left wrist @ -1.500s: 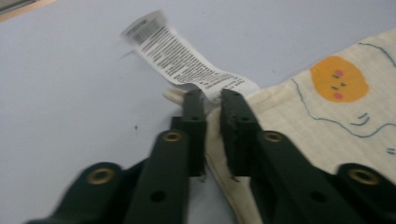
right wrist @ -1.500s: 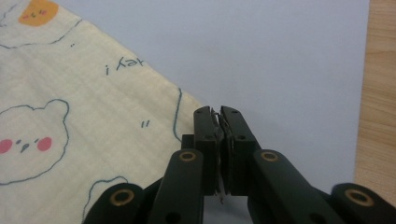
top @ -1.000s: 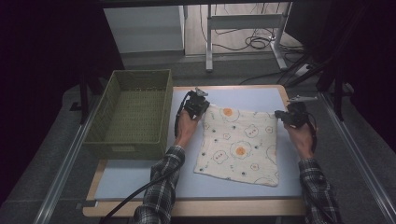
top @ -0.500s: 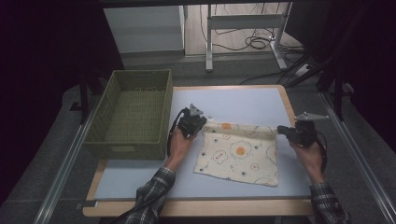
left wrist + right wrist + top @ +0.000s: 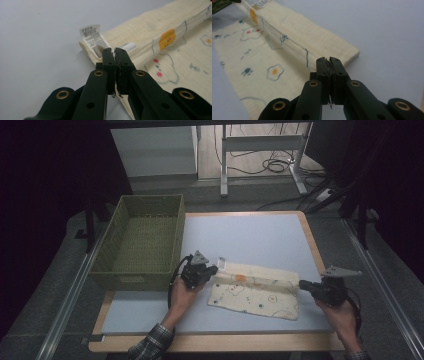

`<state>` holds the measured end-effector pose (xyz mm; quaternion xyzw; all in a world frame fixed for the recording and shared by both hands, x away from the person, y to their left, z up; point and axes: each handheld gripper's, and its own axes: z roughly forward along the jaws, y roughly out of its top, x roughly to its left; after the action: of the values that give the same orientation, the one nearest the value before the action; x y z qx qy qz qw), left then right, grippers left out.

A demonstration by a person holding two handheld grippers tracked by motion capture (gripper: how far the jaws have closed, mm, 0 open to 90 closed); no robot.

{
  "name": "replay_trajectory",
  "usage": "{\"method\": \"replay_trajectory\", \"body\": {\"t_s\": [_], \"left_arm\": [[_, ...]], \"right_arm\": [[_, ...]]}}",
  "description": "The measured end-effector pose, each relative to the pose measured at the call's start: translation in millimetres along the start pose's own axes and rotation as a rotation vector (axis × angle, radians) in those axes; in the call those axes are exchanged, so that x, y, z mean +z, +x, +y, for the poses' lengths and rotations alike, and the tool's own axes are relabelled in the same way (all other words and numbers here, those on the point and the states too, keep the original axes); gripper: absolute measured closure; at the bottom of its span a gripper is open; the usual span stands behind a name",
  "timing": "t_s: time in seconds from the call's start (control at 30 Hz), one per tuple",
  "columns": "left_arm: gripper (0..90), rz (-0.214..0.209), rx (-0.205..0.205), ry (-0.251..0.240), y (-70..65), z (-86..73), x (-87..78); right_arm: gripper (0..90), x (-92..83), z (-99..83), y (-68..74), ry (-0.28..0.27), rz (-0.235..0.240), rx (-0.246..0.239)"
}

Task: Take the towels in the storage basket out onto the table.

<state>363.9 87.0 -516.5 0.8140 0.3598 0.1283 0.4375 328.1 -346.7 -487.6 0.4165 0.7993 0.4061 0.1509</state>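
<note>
A cream cloth point(image 5: 255, 292) printed with fried eggs and small animals lies on the pale blue table top point(image 5: 250, 235), its far edge turned over toward the near side. My left gripper point(image 5: 216, 269) is shut on the cloth's left corner, beside a white care label point(image 5: 93, 37). In the left gripper view the jaws point(image 5: 115, 50) pinch the folded edge of the cloth point(image 5: 150, 37). My right gripper point(image 5: 303, 286) is shut on the right corner. In the right gripper view its jaws point(image 5: 327, 59) grip the folded cloth point(image 5: 294, 30), which runs away to the upper left.
A green woven basket point(image 5: 132, 281) stands at the table's left side, close to my left gripper. The wooden table edge point(image 5: 315, 250) runs along the right. Bare table top stretches beyond the cloth.
Both grippers have moved toward the near edge of the table, each with a far corner of the cloth. The cloth's far half now lies folded over its near half.
</note>
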Motion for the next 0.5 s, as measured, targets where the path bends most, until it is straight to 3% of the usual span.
{"method": "replay_trajectory", "body": {"t_s": [0.23,0.5], "left_arm": [[87.3,-0.044,-0.001,-0.011,-10.5,-19.4,-13.4],[87.2,-0.049,0.024,-0.005,-24.4,-32.9,-22.5]], "right_arm": [[87.1,-8.1,-22.2,17.6,0.028,0.037,-0.003],[87.0,-19.6,-39.4,34.6,0.017,0.064,-0.029]]}}
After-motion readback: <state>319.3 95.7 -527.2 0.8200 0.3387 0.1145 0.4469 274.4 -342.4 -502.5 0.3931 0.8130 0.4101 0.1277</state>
